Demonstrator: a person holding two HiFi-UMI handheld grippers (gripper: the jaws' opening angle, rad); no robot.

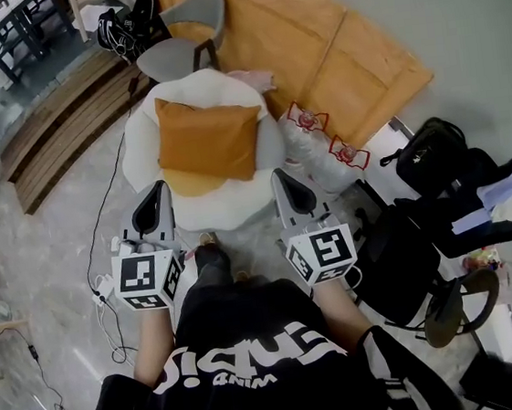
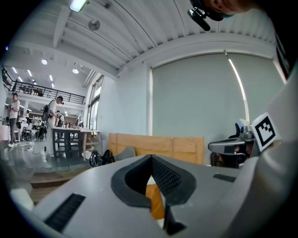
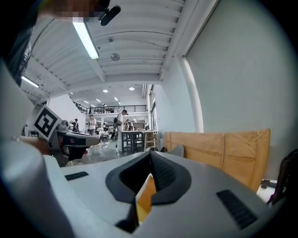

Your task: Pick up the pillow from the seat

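An orange square pillow (image 1: pixel 207 141) lies on a round white seat (image 1: pixel 238 206) straight ahead in the head view. My left gripper (image 1: pixel 160 190) hovers at the seat's near left edge, shut and empty. On the near right edge my right gripper (image 1: pixel 281 178) is held the same way, shut with nothing in it. Neither touches the pillow. A sliver of the orange pillow (image 2: pixel 156 201) shows through the closed jaws in the left gripper view, and the pillow (image 3: pixel 145 197) shows likewise in the right gripper view.
A grey chair (image 1: pixel 183 35) stands behind the seat, with black shoes (image 1: pixel 125 23) beside it. A brown cardboard sheet (image 1: pixel 311 46) lies at the back right. Black bags (image 1: pixel 438 188) and clutter fill the right. Cables (image 1: pixel 109 290) trail on the floor at left.
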